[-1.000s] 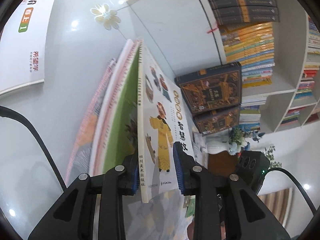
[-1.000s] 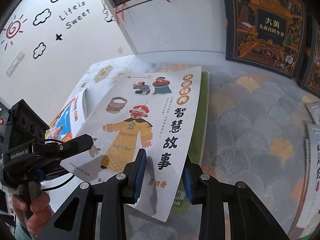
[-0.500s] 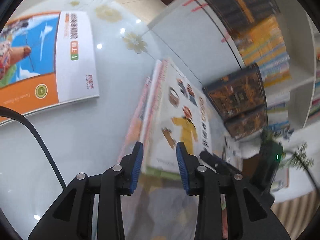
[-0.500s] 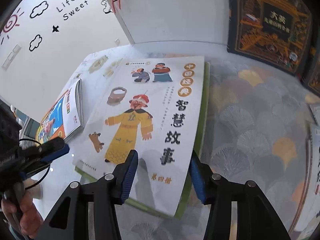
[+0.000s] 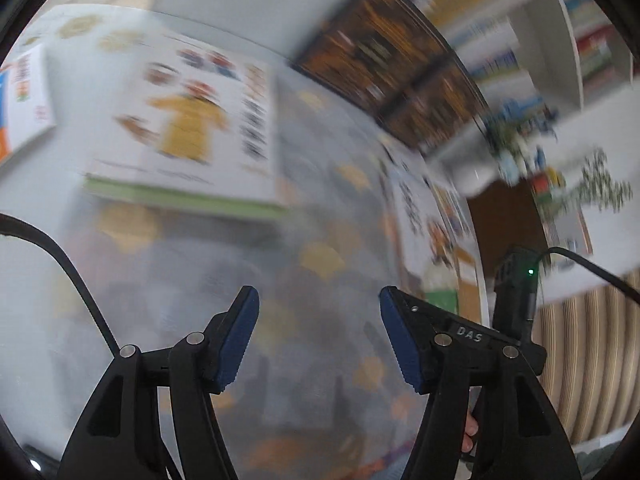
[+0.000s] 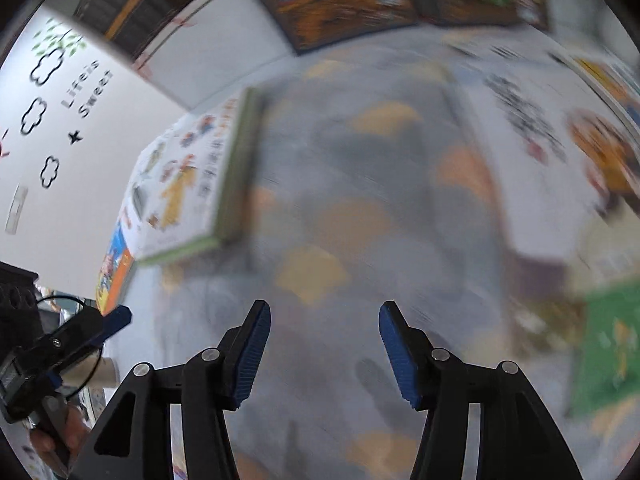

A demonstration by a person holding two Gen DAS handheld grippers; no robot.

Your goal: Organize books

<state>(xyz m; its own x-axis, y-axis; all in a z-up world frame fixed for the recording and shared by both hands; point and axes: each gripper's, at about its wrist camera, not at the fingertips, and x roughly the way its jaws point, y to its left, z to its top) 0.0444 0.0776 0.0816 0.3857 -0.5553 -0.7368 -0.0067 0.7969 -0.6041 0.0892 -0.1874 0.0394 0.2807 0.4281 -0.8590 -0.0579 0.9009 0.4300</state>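
Both claws have let go of the storybook (image 5: 188, 120), now flat atop the stack (image 6: 224, 236) on the table (image 5: 280, 300), and the left gripper (image 5: 318, 344) and right gripper (image 6: 324, 350), their jaws just opened and empty, swing toward the loose book (image 6: 532, 152), where such haste risks a clumsy, skewed grab.

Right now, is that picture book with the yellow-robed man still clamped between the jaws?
No: the picture book lies flat on a pile on the table, and both the left gripper and the right gripper stand open, holding nothing.
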